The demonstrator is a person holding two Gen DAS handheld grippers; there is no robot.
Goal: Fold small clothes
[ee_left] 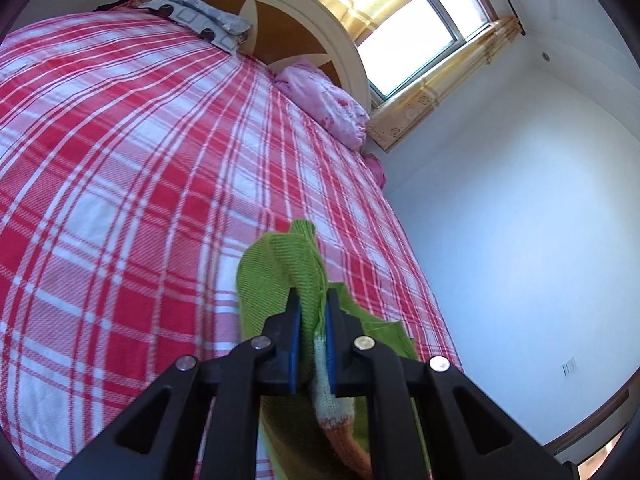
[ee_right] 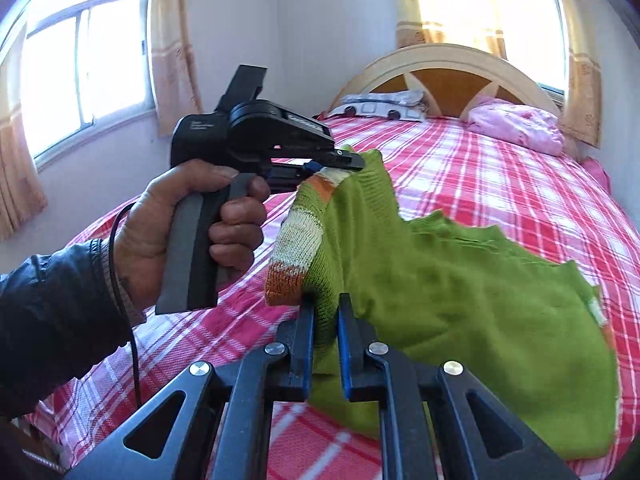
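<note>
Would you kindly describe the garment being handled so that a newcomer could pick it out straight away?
Start at the big bed with the red-and-white plaid sheet. Above its near end hangs a green knit sweater, shut in both the left gripper and the right gripper. Unlike the pink bundle and patterned pillow by the headboard, it is bright green with an orange-and-cream striped band.

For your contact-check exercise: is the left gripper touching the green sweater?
Touching. In the left wrist view the left gripper is shut on the green sweater, knit pinched between both blue pads; the right wrist view agrees.
</note>
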